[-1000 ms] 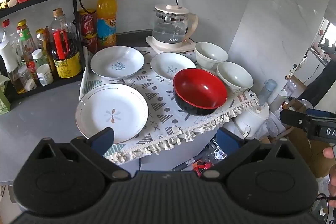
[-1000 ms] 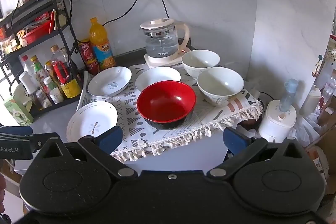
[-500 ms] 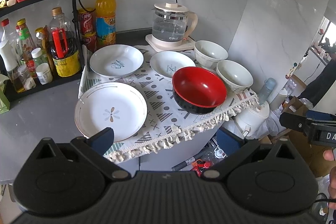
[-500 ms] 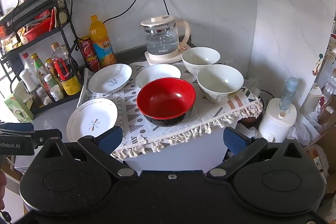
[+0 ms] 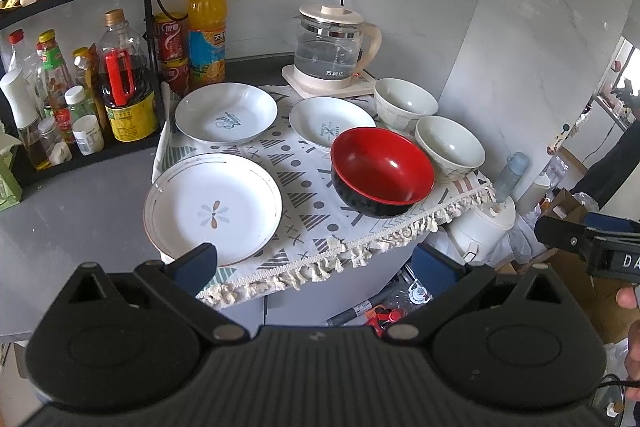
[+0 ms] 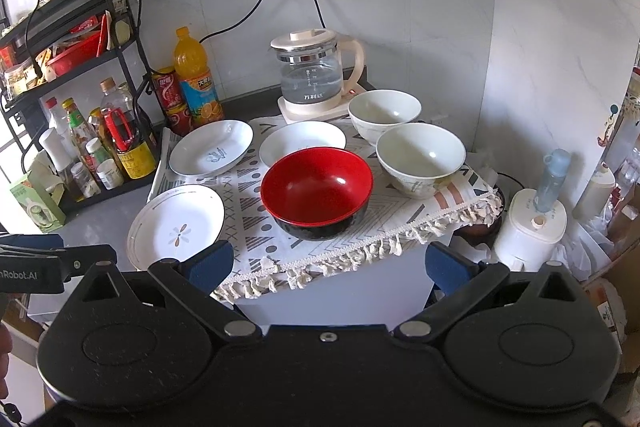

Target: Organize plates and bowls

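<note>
Three plates and three bowls sit rim-up on a patterned cloth [image 6: 320,255] with a tasselled fringe, spread over the right end of a grey counter [image 5: 76,211]. All are round, so none has a long axis; each opens straight upward.

At the cloth's front left corner lies the flower plate [image 5: 213,207] [image 6: 176,227], glossy white, shallow, with a thin dark rim line and a petal motif in the centre. Behind it, at the back left corner, sits the script plate [image 5: 226,117] [image 6: 211,151], white with a blue mark. Right of that, mid-back, is the small plate [image 5: 330,121] [image 6: 302,143], its near edge hidden behind the red bowl [image 5: 382,171] [image 6: 317,189]. That bowl is smooth, red inside and black outside, near the front edge. At the right stand two off-white bowls, deep and glazed: the far bowl [image 5: 405,107] [image 6: 384,113] by the back right corner and the near bowl [image 5: 450,149] [image 6: 420,157] just in front of it, close together.

A glass kettle [image 6: 314,77] on a cream base stands behind the cloth. A black rack [image 6: 100,67] of bottles fills the counter's left end.

The left gripper [image 5: 312,263] hovers off the front edge, its blue-padded fingers spread wide and holding nothing. The right gripper [image 6: 328,265] does likewise, wide apart and empty, in front of the red bowl.
</note>
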The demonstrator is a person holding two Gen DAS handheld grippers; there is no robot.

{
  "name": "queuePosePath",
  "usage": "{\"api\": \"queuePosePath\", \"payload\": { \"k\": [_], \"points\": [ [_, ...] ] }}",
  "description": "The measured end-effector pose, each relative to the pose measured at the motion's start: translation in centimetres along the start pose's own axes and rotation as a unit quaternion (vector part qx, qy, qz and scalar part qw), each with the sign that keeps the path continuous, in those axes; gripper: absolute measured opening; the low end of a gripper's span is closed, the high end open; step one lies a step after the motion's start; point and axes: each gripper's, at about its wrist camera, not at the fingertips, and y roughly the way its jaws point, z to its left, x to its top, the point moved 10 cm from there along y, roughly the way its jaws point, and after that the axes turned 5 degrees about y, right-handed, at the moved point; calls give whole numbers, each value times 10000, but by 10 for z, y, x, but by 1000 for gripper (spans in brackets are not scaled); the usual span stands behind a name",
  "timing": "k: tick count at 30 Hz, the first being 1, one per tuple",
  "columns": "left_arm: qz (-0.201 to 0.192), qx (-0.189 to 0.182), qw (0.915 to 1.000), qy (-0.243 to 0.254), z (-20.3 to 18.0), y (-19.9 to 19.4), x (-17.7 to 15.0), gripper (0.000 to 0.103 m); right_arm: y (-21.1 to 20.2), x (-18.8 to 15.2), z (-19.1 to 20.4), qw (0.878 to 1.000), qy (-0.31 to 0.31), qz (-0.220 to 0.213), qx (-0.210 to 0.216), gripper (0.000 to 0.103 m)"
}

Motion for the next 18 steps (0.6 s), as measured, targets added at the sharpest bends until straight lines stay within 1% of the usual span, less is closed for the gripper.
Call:
{"api": "queuePosePath", "payload": {
  "k": [18],
  "points": [
    [-5, 3, 10000, 3, 1, -1, -3, 103, -1, -2, -4, 10000, 1, 22, -6, 103]
  ]
}}
